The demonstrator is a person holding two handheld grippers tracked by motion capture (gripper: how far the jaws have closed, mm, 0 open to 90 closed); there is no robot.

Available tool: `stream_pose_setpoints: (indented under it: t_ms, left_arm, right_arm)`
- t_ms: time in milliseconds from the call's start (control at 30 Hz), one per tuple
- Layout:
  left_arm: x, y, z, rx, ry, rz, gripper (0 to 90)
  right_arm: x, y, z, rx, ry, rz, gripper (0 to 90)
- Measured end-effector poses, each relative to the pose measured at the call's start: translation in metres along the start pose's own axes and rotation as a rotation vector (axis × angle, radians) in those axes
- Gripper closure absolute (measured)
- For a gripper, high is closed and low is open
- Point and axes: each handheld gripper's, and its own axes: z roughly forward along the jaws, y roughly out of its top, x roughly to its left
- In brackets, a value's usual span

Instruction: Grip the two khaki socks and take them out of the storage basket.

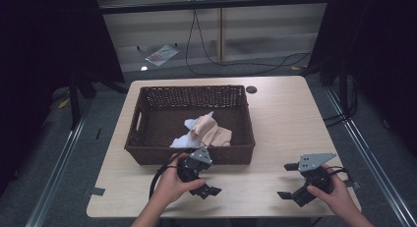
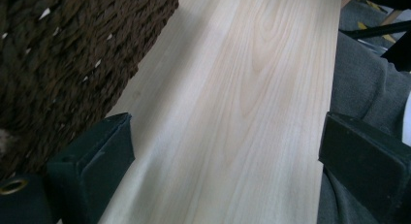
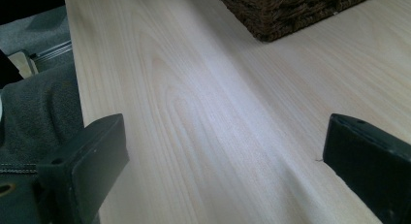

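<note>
A dark brown wicker basket point(image 1: 147, 116) stands in the middle of the light wooden table point(image 1: 287, 119). Inside it lie a crumpled peach cloth point(image 1: 212, 131) and a white cloth point(image 1: 186, 138). My left gripper point(image 1: 212, 177) hovers just in front of the basket's near wall, pointing right, open with nothing between its jaws. My right gripper point(image 1: 283, 180) is near the table's front right, pointing left, open and empty too. In the left gripper view the left gripper point(image 2: 225, 156) spans bare wood beside the basket point(image 2: 58, 54). In the right gripper view the right gripper point(image 3: 225, 156) spans bare table, with the basket point(image 3: 291, 8) farther off.
A round cable hole point(image 1: 252, 89) sits in the table behind the basket's right corner. Black cables point(image 1: 236, 62) trail over the grey floor beyond the table. The table's front edge point(image 2: 324, 88) runs close to the left gripper. Dark curtains stand on both sides.
</note>
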Motion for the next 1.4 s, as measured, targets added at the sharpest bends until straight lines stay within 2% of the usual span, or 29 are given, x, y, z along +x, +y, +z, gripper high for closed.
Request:
stream_pose_setpoints:
  t_ms: [33,67,100,167,300,600,633,733,767,833,900,933,1033,1267,1367,1400]
  left_arm:
    - [0.000,0.002,-0.002,-0.005,0.005,-0.013,4.9]
    - [0.001,0.003,-0.003,0.005,-0.004,-0.006,4.9]
    - [0.001,0.004,-0.004,0.006,0.005,-0.014,4.8]
    - [0.002,0.006,-0.005,0.010,-0.005,-0.020,5.0]
    - [0.002,0.010,-0.011,0.030,-0.015,-0.012,5.3]
    - [0.002,0.017,-0.021,0.058,-0.018,-0.025,5.7]
    - [0.002,0.021,-0.025,0.066,-0.014,-0.018,5.7]
    - [0.002,0.025,-0.032,0.062,-0.024,-0.030,5.8]
    - [0.003,0.027,-0.034,0.070,-0.019,-0.018,5.9]
    - [0.002,0.030,-0.039,0.064,-0.021,-0.030,5.8]
    - [0.003,0.034,-0.044,0.072,-0.023,-0.022,5.8]
    - [0.003,0.035,-0.045,0.063,-0.022,-0.034,5.8]
    - [0.003,0.042,-0.052,0.074,-0.008,-0.034,5.7]
    - [0.008,0.060,-0.066,0.111,-0.015,-0.029,5.9]
    - [0.011,0.066,-0.071,0.124,-0.012,-0.035,5.9]
    - [0.012,0.068,-0.072,0.118,-0.009,-0.049,5.9]
  right_arm:
    - [0.000,0.000,0.000,0.002,0.002,-0.003,2.1]
    - [0.000,0.000,0.000,0.002,0.000,-0.003,2.1]
    - [0.000,0.000,0.000,0.000,0.003,0.001,2.1]
    - [0.000,0.000,0.001,0.002,0.002,-0.002,2.1]
    - [0.000,0.000,0.000,0.002,0.002,-0.002,2.1]
    - [0.001,0.000,-0.001,0.005,0.003,-0.004,2.1]
    - [0.000,0.000,-0.001,0.005,0.002,-0.007,2.1]
    - [0.000,0.000,-0.001,0.005,0.003,-0.007,2.1]
    - [0.001,0.000,-0.001,0.004,0.008,-0.005,2.1]
    - [0.001,0.000,-0.001,0.003,0.007,-0.004,2.1]
    - [0.001,0.000,-0.001,0.004,0.008,-0.004,2.1]
    - [0.001,0.000,-0.001,0.004,0.007,-0.007,2.1]
    - [0.001,0.000,-0.001,0.004,0.007,-0.007,2.1]
    - [0.001,0.000,-0.001,0.005,0.008,-0.007,2.1]
    - [0.001,0.000,-0.002,0.004,0.010,-0.009,2.1]
    - [0.001,0.000,-0.002,0.004,0.010,-0.009,2.1]
